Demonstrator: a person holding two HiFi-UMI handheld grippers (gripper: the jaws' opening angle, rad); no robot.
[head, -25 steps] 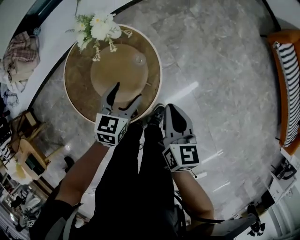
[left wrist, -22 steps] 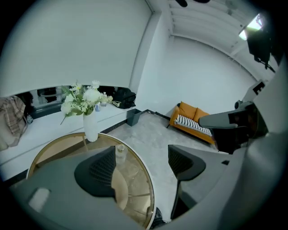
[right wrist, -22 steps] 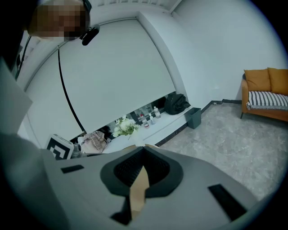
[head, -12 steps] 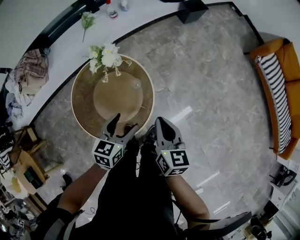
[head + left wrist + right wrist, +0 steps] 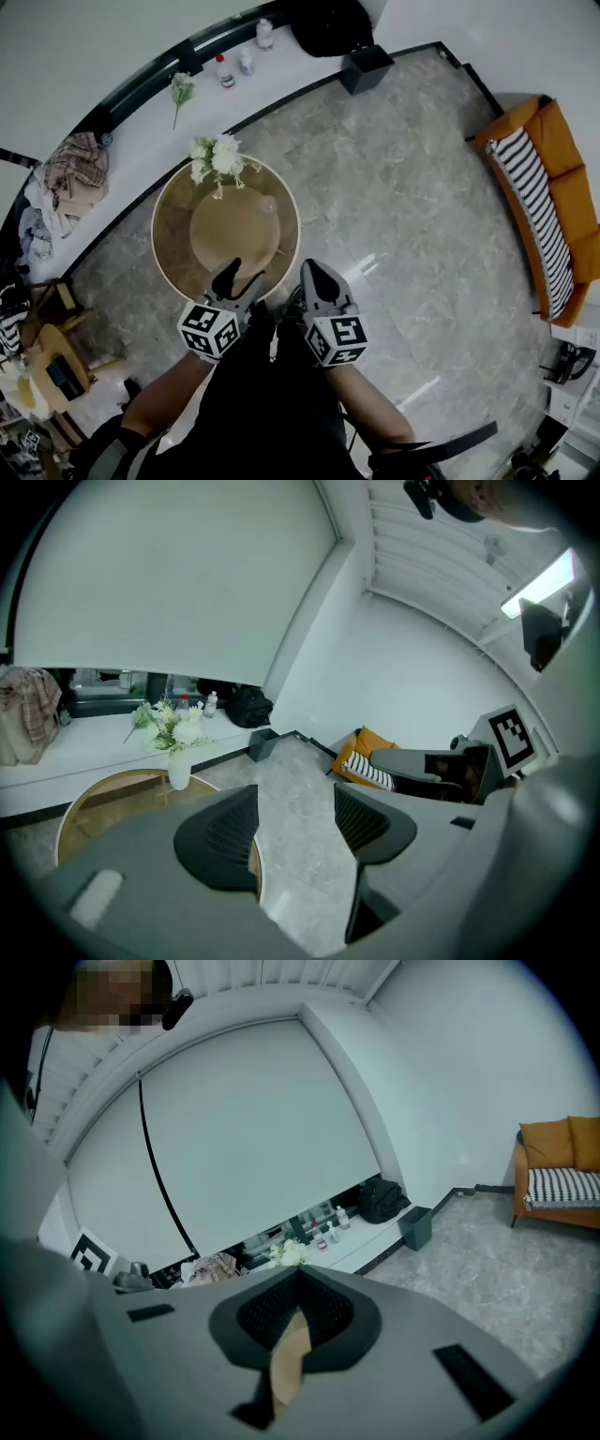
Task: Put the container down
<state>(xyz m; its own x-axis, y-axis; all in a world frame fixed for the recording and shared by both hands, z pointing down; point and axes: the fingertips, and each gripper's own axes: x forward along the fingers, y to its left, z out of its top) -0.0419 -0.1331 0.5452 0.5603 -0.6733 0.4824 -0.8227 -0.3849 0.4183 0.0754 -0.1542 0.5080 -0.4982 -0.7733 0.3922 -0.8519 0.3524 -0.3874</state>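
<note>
While you stand at the 6 o'clock edge of the one round table [image 5: 173,234], two grippers show in the head view. Your left gripper [image 5: 247,270] has its jaws apart and closing, with only grey floor [image 5: 412,187] seen through the gap. Your right gripper [image 5: 312,272], at its 3 o'clock side, has its jaws drawn together at the tips. A tan sliver shows in the slit behind them, and what it is cannot be made out.

One small clear vessel, apparently the container [image 5: 269,203], stands on the table's raised inner disc toward 1 o'clock, well apart from both grippers and too small for detail. One vase of white flowers [image 5: 216,157] stands at the table's 12 o'clock rim.

On the white ledge [image 5: 141,131] beyond are three bottles [image 5: 223,70], one black bag [image 5: 328,23] cut off by the upper frame edge, and one heap of cloth [image 5: 70,169] at 10 o'clock. One dark bin [image 5: 364,67] stands on the floor just beside the ledge. One orange sofa [image 5: 553,159] with one striped cushion [image 5: 534,211] lies at 3 o'clock, partly cut off. Your legs [image 5: 272,394] hide the floor at 6 o'clock.
</note>
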